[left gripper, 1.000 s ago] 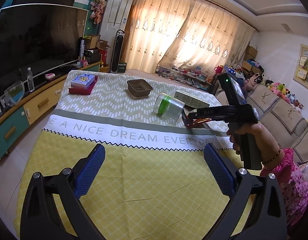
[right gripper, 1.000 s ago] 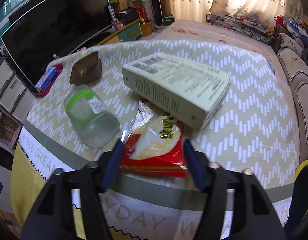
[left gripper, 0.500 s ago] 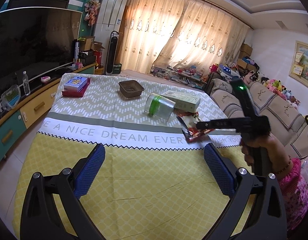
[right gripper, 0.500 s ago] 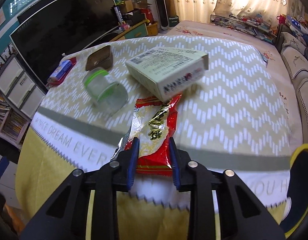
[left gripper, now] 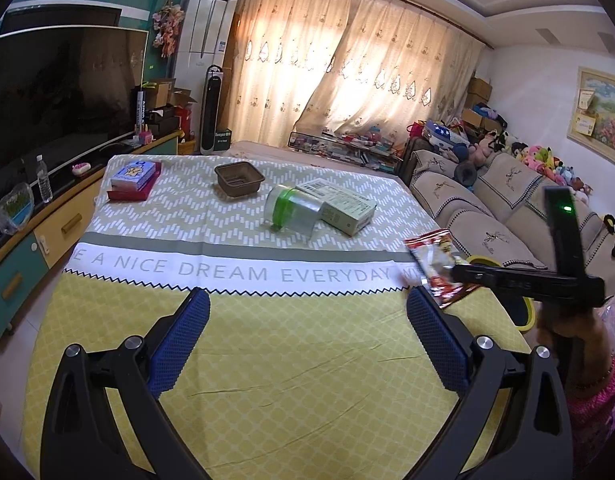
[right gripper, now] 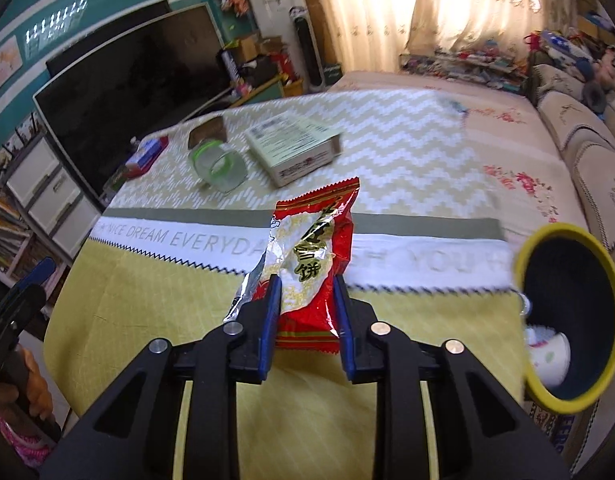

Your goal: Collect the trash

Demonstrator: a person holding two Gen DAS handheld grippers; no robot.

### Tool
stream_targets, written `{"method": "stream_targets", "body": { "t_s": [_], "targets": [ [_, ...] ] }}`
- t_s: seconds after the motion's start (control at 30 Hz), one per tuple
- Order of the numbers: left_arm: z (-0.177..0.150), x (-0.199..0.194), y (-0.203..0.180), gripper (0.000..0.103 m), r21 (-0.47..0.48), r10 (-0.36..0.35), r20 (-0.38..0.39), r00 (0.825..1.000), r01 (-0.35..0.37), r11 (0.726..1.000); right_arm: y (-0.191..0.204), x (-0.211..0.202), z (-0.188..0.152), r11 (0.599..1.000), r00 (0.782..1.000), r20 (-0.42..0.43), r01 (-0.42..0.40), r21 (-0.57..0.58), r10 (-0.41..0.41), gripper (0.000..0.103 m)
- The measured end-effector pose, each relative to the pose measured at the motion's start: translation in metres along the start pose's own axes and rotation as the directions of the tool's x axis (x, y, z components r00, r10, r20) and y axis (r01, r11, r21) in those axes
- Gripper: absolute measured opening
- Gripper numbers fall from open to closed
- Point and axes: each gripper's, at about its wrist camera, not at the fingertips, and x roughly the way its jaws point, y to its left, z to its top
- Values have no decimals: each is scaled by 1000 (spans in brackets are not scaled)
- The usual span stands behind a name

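1. Pinching the red snack wrapper (right gripper: 313,264) at its lower part, between the two blue pads of the right hand-held gripper (right gripper: 307,300); pads pressed on both side edges, wrapper lifted off the counter (right gripper: 155,288) and pointing toward 12 o'clock in the right wrist view.
2. Judging the wrapper as very light, thin and soft; foil inside showing at the torn left edge, so probably slippery and crinkling easily. Looking empty or nearly empty, though not possible to tell for sure.
3. Taking hold across the flat body, as now, seeming the safe way; gripping only the torn foil flap at 9 o'clock risking a slip or a tear.
4. Hanging at about 3 o'clock of the wrapper, just beyond the counter edge: a dark bin with a yellow rim (right gripper: 563,240), with something white inside. Probably the place for the trash.
5. Holding the right hand-held gripper roughly level, fingers pointing forward over the counter's right side, the person's hand (left gripper: 567,324) under the handle in the left wrist view.
6. Keeping the left hand-held gripper (left gripper: 307,320) low at the near edge, its blue pads spread wide, gripping nothing.
7. Lying farther on the counter toward 12 o'clock: a clear jar with green lid (left gripper: 295,210) on its side, touching a pale carton box (left gripper: 343,204); a brown tray (left gripper: 239,178) behind them.
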Motion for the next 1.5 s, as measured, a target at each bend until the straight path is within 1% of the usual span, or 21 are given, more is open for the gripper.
{"method": "stream_targets", "body": {
  "t_s": [0.13,0.2,0.23,0.33,0.5,0.57,0.77,0.9,0.97,1.0,1.2,1.3,1.4,1.5],
  "targets": [
    [2,-1,-10,97,16,-1,4,1000,1,1000,-30,-30,-10,997,996,58,65,44,-68,25],
    [2,0,-15,97,27,1,4,1000,-1,1000,-49,-39,-14,993,993,71,94,75,-99,25],
    [2,0,-19,97,33,3,3,1000,-3,999,-63,-44,-17,987,988,79,124,102,-132,25],
    [2,3,-26,97,41,2,-2,1000,-2,999,-97,-52,-25,971,979,84,169,167,-184,25],
    [3,10,-41,97,56,-9,-23,1000,10,998,-149,-55,-36,934,956,62,265,240,-287,25],
    [3,12,-49,97,73,-10,-25,1000,12,997,-164,-53,-38,923,950,50,287,256,-309,25],
    [4,18,-65,97,101,-17,-38,999,21,995,-198,-42,-41,904,940,16,323,279,-341,25],
    [4,22,-70,97,107,-20,-50,999,25,994,-208,-35,-43,895,934,5,340,288,-356,30],
    [5,25,-72,97,109,-22,-55,998,28,994,-209,-32,-43,889,929,-3,356,287,-371,38],
    [4,26,-72,97,110,-22,-58,998,28,994,-209,-32,-43,887,927,-1,360,288,-376,40],
    [6,34,-68,97,103,-22,-68,997,29,994,-203,-34,-42,890,926,8,359,282,-377,46],
    [8,39,-65,97,108,-15,-69,998,22,994,-198,-35,-40,896,929,15,353,271,-370,46],
    [13,47,-59,97,127,2,-66,998,7,992,-190,-35,-37,900,931,21,347,264,-365,47],
    [20,57,-52,97,133,0,-71,997,10,991,-184,-35,-35,905,934,26,339,256,-357,48]
  ]
}}
